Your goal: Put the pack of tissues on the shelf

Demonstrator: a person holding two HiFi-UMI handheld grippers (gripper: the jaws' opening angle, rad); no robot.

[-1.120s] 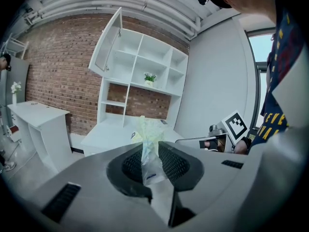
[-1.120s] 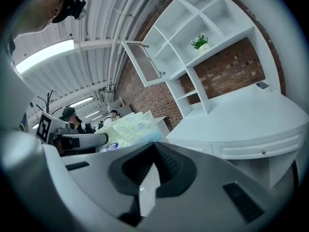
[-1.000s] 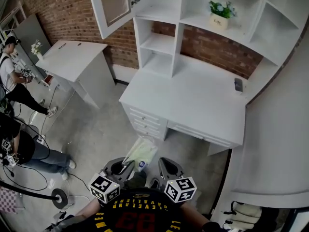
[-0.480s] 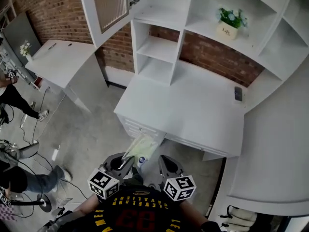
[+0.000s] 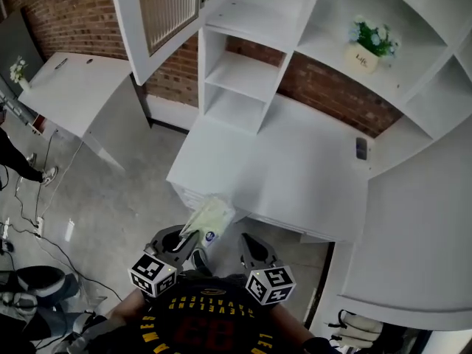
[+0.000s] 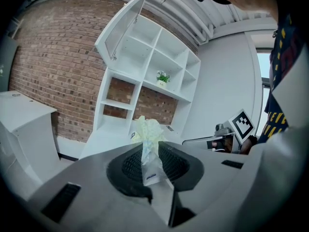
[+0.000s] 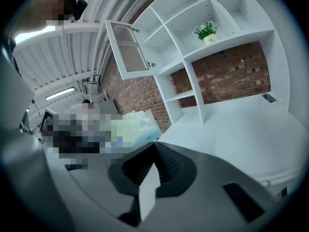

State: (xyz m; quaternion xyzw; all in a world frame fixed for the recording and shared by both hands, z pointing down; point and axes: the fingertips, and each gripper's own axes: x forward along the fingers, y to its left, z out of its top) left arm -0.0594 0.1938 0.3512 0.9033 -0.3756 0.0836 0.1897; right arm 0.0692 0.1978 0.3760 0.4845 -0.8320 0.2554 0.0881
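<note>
Brick wall point(image 5: 70, 13), white desk point(image 5: 295, 168), grey concrete floor point(image 5: 110, 198)

Straight ahead of the left gripper point(image 6: 150, 148) fingers lies the white desk top point(image 5: 287, 172). It is wide and bare, with lots of room to pass over it. Behind it the shelf unit point(image 5: 254, 22) stands against the brick wall point(image 5: 324, 87). Its two small boxes point(image 5: 237, 68), ahead and a bit left of the fingers, are open in front. High up to the left, the cupboard door point(image 5: 158, 9) hangs open and sticks out. A plant pot point(image 5: 366, 56) takes up shelf room far to the right. A small dark thing point(image 5: 361, 148) lies below it on the desk. The pack of tissues point(image 5: 209, 216) pokes out past the fingertips.
</note>
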